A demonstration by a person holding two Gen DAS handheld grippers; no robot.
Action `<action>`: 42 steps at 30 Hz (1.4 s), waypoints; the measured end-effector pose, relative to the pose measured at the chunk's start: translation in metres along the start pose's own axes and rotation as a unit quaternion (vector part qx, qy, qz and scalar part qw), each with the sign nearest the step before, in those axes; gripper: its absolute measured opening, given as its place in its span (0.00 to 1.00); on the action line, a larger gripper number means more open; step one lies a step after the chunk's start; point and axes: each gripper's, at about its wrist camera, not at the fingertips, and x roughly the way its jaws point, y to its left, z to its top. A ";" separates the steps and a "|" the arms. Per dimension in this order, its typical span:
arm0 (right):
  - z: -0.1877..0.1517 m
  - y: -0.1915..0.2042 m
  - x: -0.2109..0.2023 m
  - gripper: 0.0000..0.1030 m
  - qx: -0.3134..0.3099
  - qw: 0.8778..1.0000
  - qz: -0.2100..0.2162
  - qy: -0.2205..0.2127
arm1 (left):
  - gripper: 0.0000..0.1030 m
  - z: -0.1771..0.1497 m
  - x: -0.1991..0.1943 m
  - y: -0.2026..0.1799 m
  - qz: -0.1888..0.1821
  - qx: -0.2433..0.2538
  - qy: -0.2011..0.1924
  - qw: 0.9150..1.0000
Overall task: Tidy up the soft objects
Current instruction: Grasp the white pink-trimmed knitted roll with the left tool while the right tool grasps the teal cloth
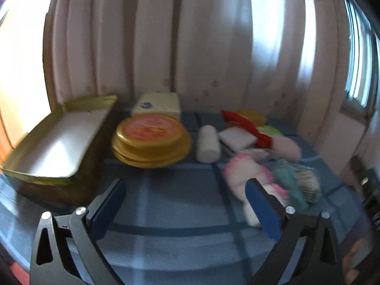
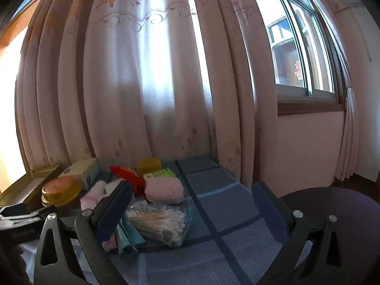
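The right gripper (image 2: pixel 190 204) hangs over a blue checked table (image 2: pixel 213 213), its jaws wide apart with nothing pressed between them. A bag of cotton swabs (image 2: pixel 159 223) lies just inside the left finger (image 2: pixel 114 209). Behind it sits a pink towel (image 2: pixel 163 190), touching a red packet (image 2: pixel 128 175). Toward the table's left edge stand a gold tin (image 2: pixel 60 191), a tissue box (image 2: pixel 80 172) and an open gold box (image 2: pixel 28 185). A curtain (image 2: pixel 142 71) hangs along the far edge, with a window (image 2: pixel 301 47) to its right.

A blue checked tablecloth (image 1: pixel 180 204) carries a gold tin (image 1: pixel 59 142), jar (image 1: pixel 150 140) and plush toy (image 1: pixel 251 173).
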 end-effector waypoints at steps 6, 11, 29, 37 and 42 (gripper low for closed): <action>-0.006 -0.009 -0.004 0.97 -0.005 1.000 -0.003 0.002 | 0.82 -0.003 0.016 -0.036 -0.033 0.032 0.032 0.998; -0.006 -0.016 -0.002 0.93 -0.009 1.000 -0.004 0.011 | 0.81 0.000 0.037 -0.061 -0.045 0.035 0.057 0.997; -0.019 -0.004 0.018 0.62 0.011 0.990 0.100 0.097 | 0.33 -0.014 0.039 -0.062 -0.101 0.045 0.064 0.992; -0.022 0.031 0.040 0.62 0.011 0.970 0.171 0.170 | 0.33 0.006 0.000 -0.018 -0.042 0.048 -0.010 0.998; -0.033 0.050 0.072 0.61 0.002 0.956 0.171 0.238 | 0.33 0.008 -0.008 0.006 -0.025 0.046 -0.020 0.998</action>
